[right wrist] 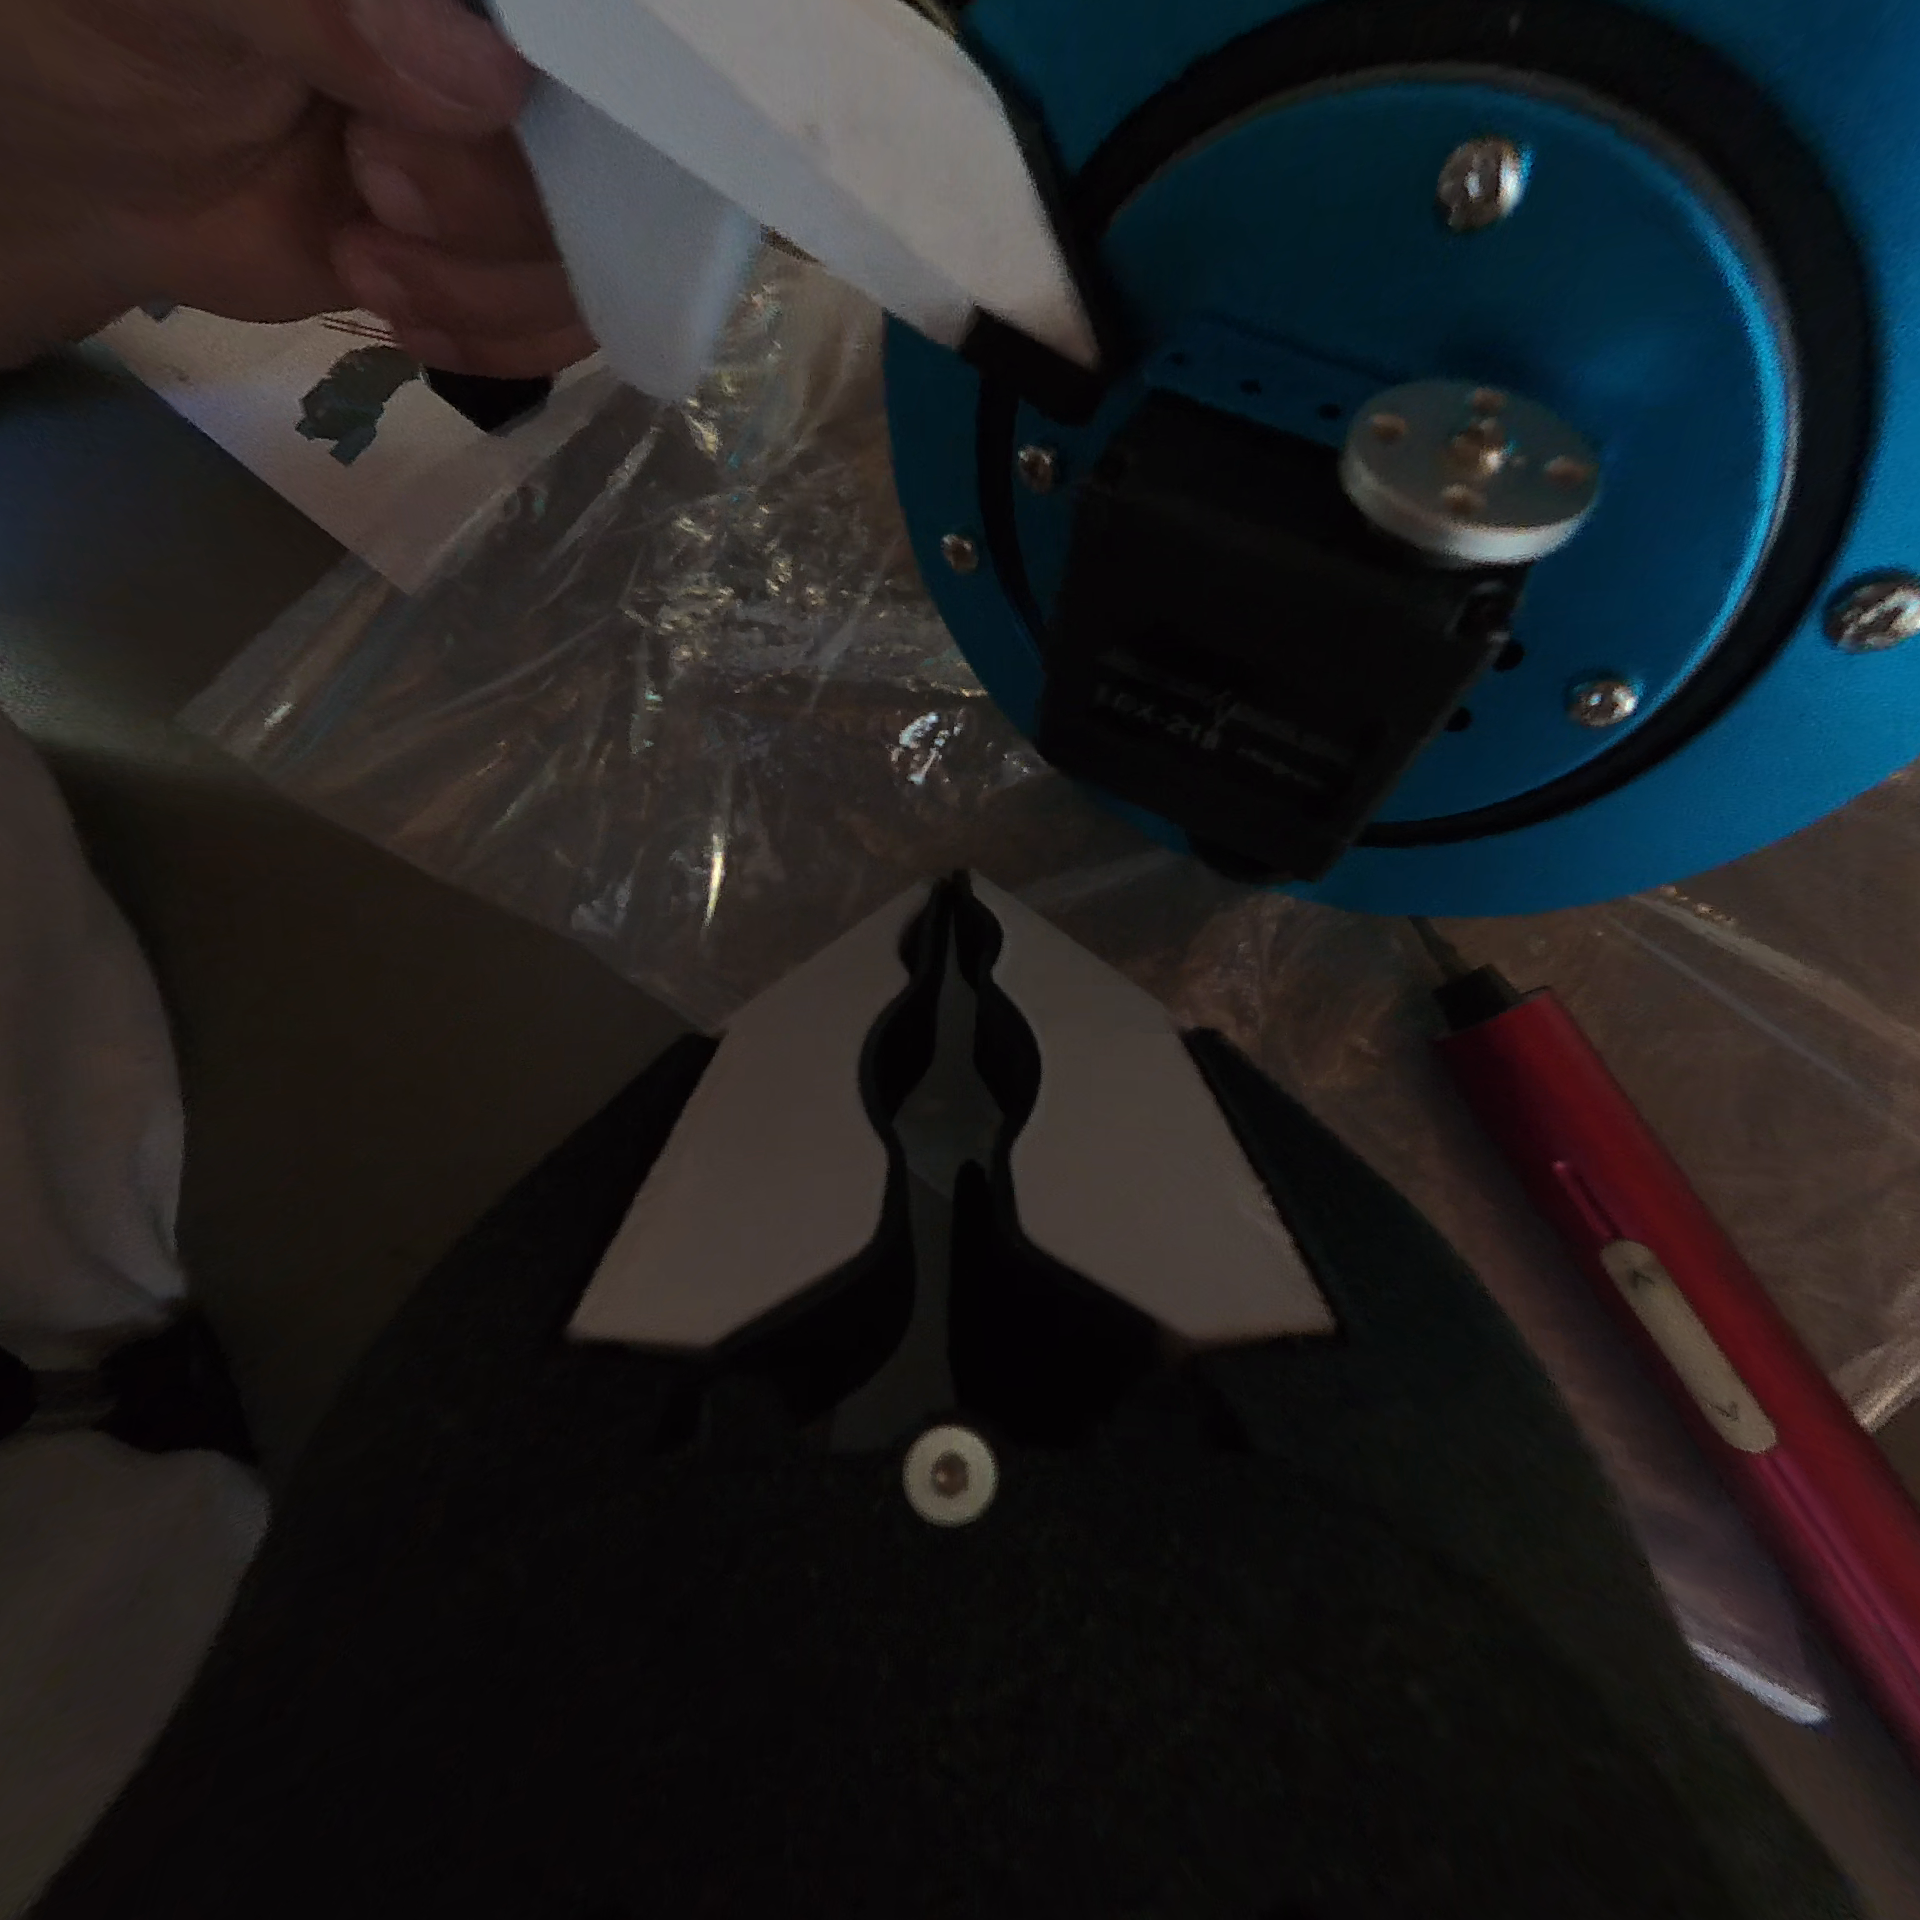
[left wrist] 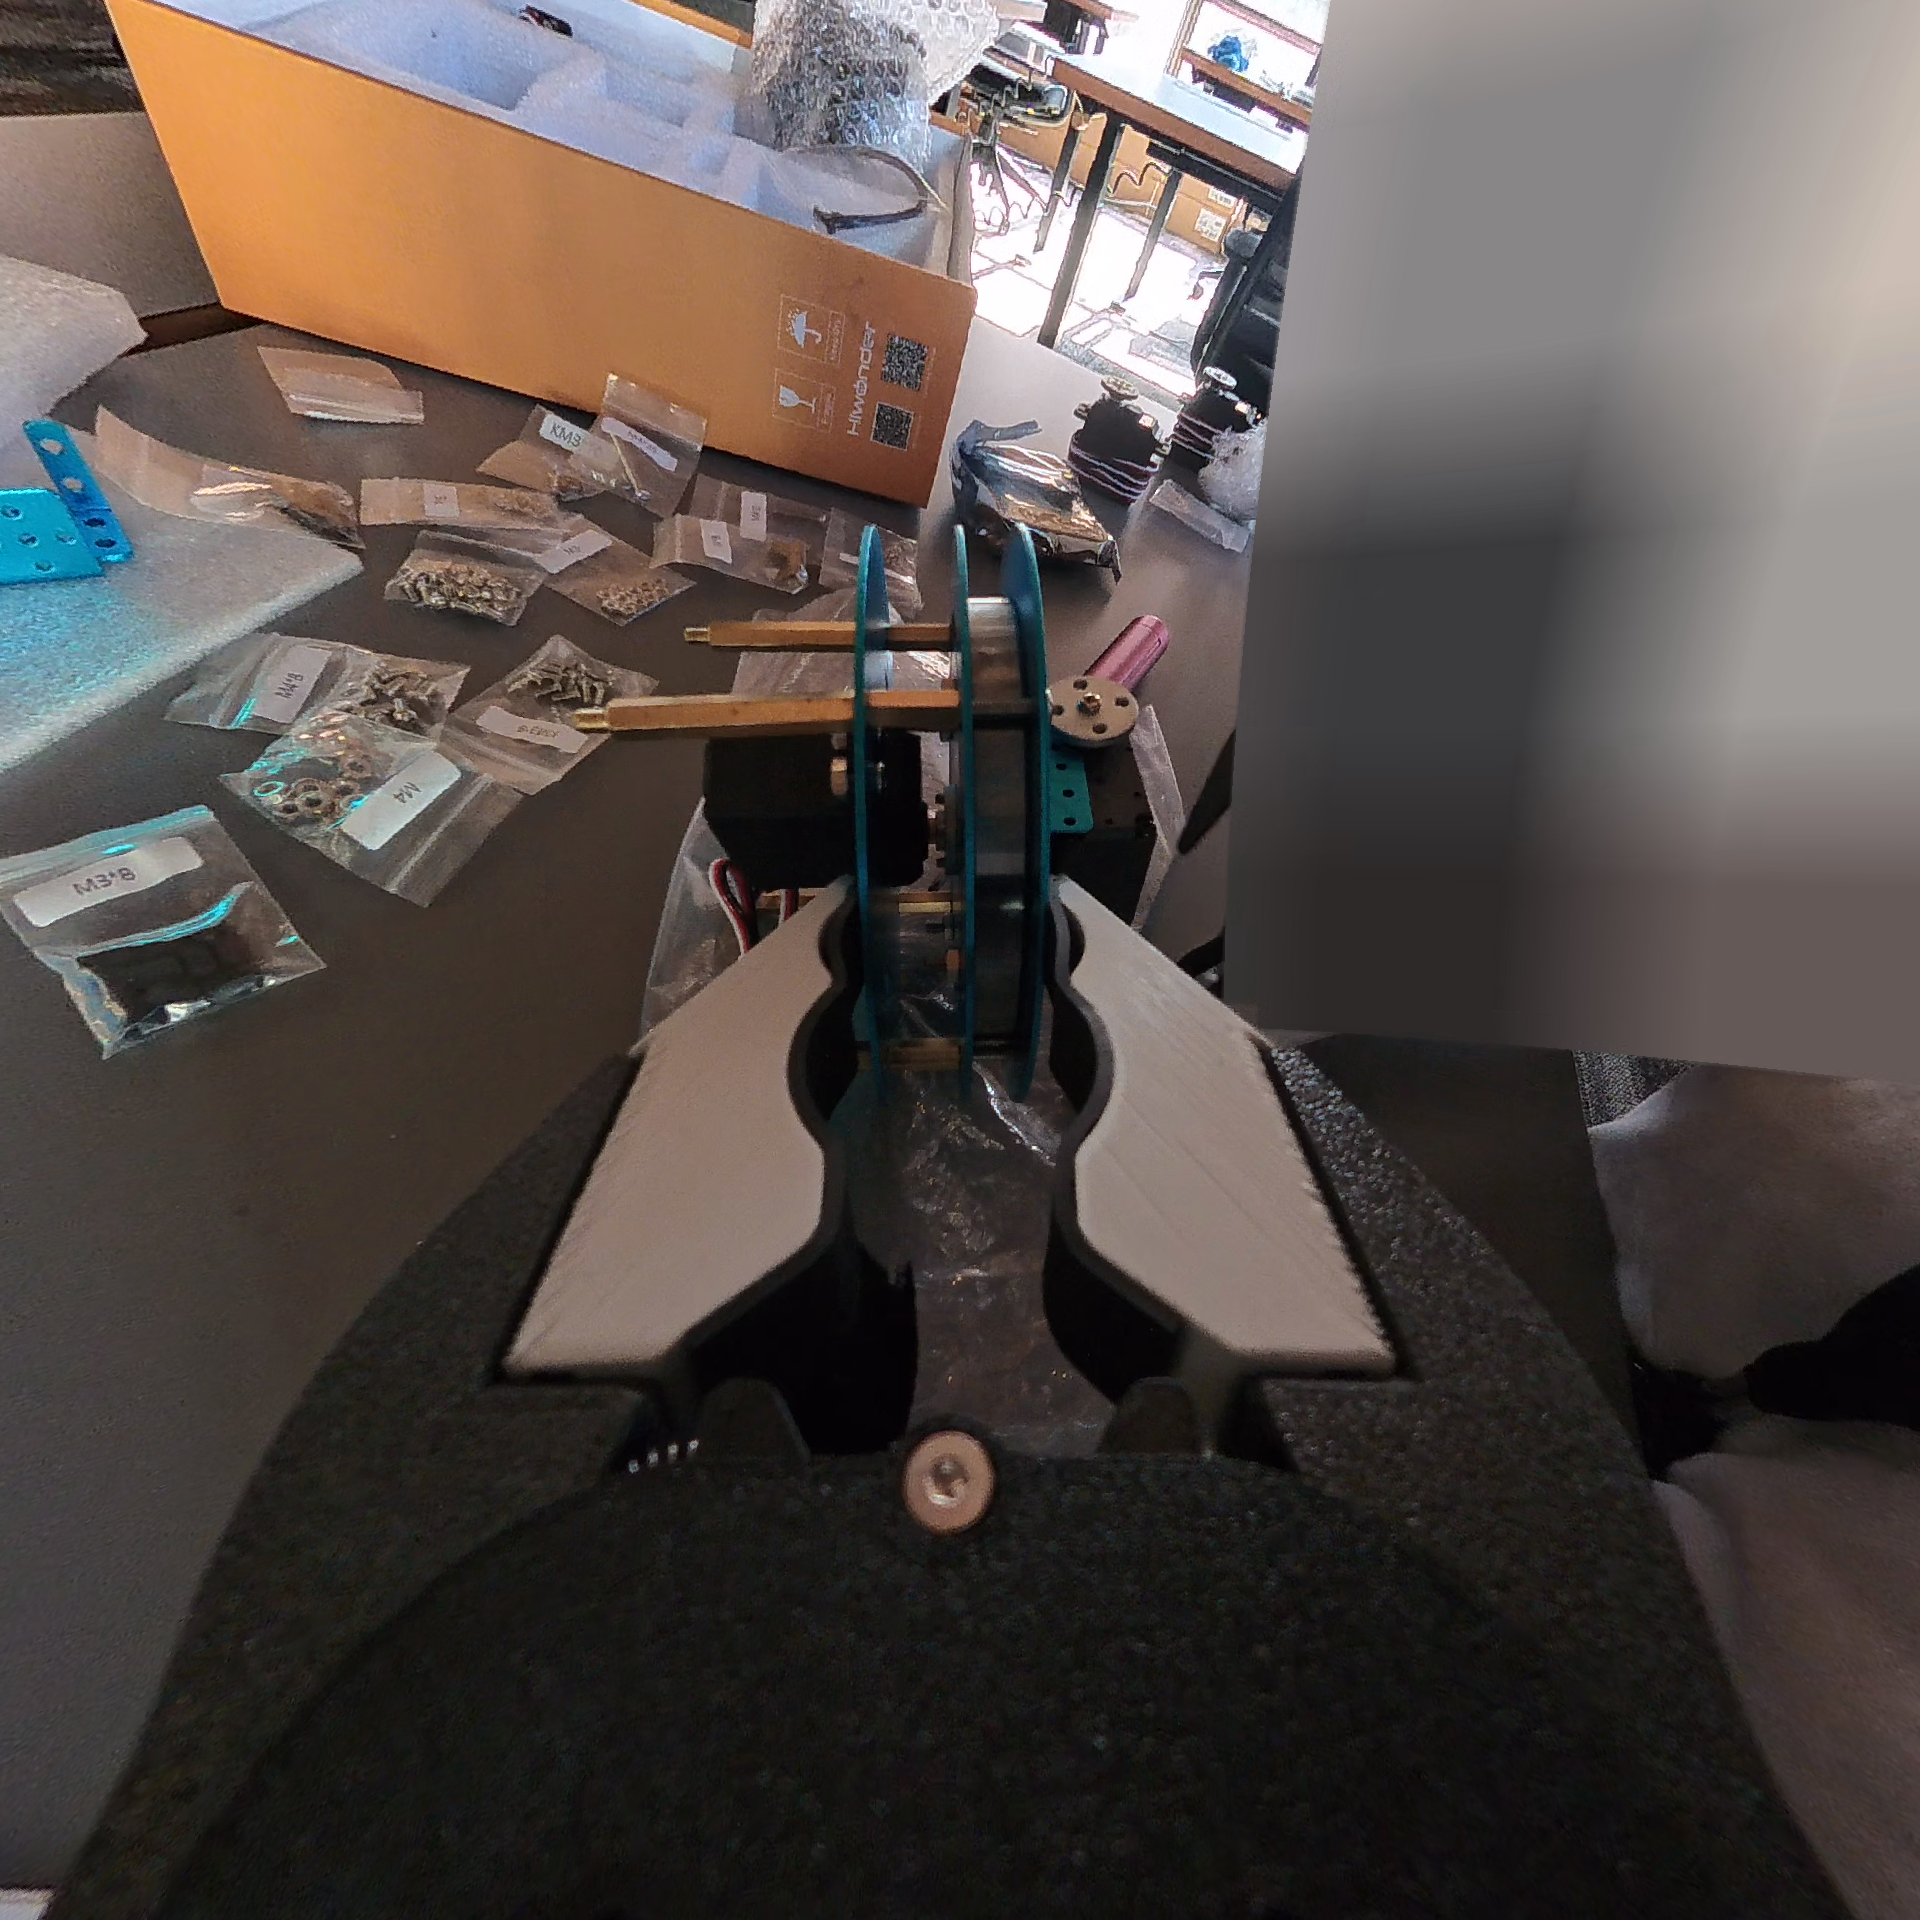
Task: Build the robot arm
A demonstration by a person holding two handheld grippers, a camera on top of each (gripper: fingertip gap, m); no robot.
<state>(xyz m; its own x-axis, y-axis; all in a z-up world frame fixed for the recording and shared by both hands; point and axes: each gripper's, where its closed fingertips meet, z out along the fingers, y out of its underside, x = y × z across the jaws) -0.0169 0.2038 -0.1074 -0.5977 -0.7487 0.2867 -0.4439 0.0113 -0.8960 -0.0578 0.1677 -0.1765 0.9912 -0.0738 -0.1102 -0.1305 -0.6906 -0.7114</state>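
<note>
1. Left gripper (left wrist: 951,914): clenched on the blue disc assembly (left wrist: 951,748), its pale fingers (left wrist: 727,1122) pressing the outer discs from either side. The assembly is held on edge, above a crumpled clear plastic sheet (left wrist: 956,1174) on the grey table (left wrist: 208,1195).

2. Right gripper (right wrist: 954,894): jaws closed together at the tips, grasping nothing. It hangs just below the assembly, not touching it.

3. Assembly condition: three blue discs are stacked, spaced by brass standoffs (left wrist: 727,717), two of which project bare to the left. In the right wrist view, a black servo (right wrist: 1236,665) with a silver horn (right wrist: 1475,488) sits on the outer disc face, and several screws are seated there. This much appears built.

4. Outstanding, as judged: the projecting standoffs carry nothing yet. Many labelled bags of fasteners (left wrist: 416,810) lie unopened near the orange box (left wrist: 540,218). A blue bracket (left wrist: 62,520) and two further servos (left wrist: 1122,436) lie loose.

5. Tooling: a red screwdriver (right wrist: 1704,1299) lies on the plastic, right of the right gripper, unheld.
</note>
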